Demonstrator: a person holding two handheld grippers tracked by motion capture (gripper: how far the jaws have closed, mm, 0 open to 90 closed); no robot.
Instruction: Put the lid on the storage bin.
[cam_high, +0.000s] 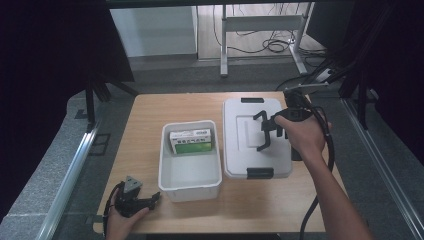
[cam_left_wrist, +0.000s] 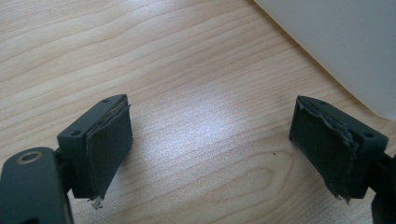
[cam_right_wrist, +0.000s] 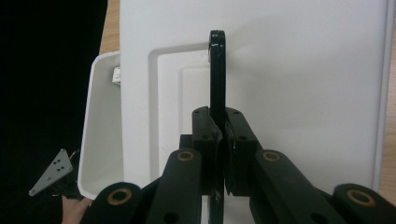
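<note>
Work in hand: the right gripper (cam_right_wrist: 219, 154) has hold of the black handle (cam_right_wrist: 217, 70) on the white lid (cam_high: 240, 135), which lies flat on the table (cam_high: 150, 107) just to the right of the open white bin (cam_high: 167, 172).
Right jaws: pressed together on the handle, the thin black bar pinched edge-on between the pads.
Left gripper (cam_left_wrist: 210, 149): jaws wide apart with nothing between them, low over bare wood at the near left corner, the bin's wall (cam_left_wrist: 341, 42) just beside it.
Bin contents: a green and white box (cam_high: 191, 141) leaning at the far end.
Key relation: the bin lies directly left of the lid; both run long axis away from the person, so the lid likely needs a sideways carry without turning.
Nearer hand: the right holds the lid; the left is nearer the bin, placed to steady it.
</note>
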